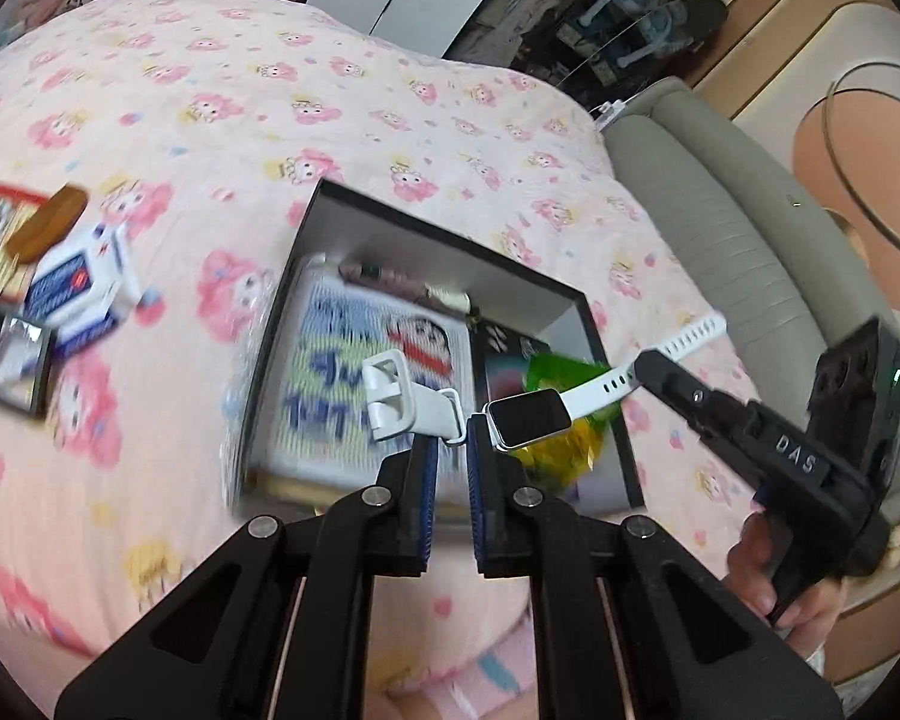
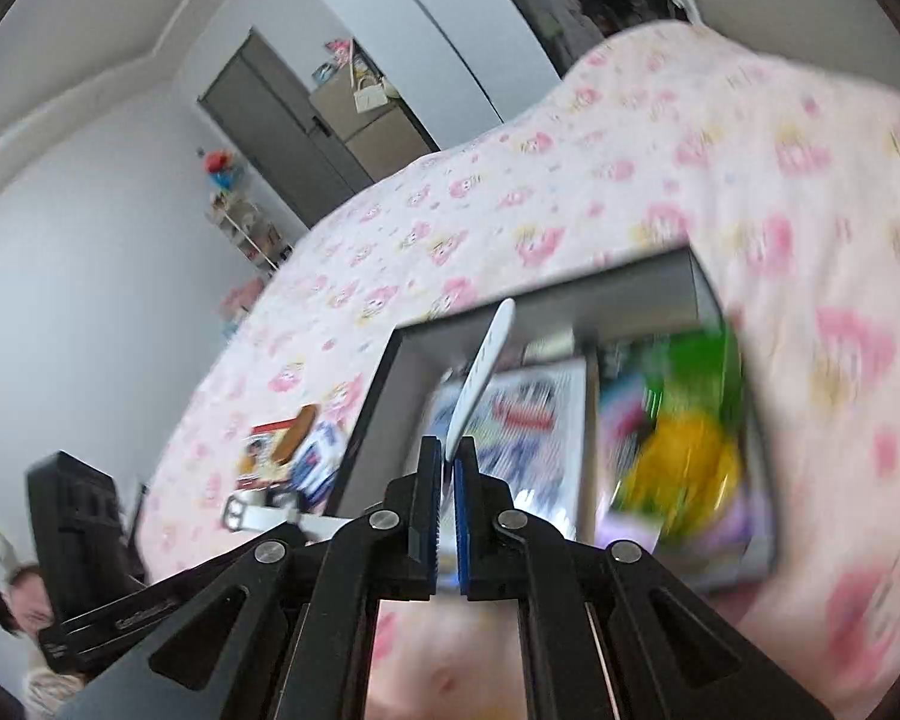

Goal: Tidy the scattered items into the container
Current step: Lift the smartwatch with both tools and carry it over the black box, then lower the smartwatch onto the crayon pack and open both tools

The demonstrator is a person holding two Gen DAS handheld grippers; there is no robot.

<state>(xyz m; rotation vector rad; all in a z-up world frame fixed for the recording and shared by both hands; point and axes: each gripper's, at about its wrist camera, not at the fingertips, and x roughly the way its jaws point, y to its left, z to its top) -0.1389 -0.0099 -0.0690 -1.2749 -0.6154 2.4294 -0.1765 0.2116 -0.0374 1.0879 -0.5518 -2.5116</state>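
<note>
Two hand-held tools carried a white smartwatch (image 1: 525, 418) above an open black box (image 1: 450, 252) on a bed with a pink cartoon-print cover (image 1: 210, 90). The left tool (image 1: 447, 450) was clamped shut on the strap beside the watch face; the right tool (image 2: 448, 462) was clamped shut on the perforated strap end. The box already held a cartoon-printed packet (image 1: 342, 372) and a green-and-yellow bag (image 2: 684, 468) (blurred). A blue-and-white carton (image 1: 78, 294) lay on the cover well left of the box.
</note>
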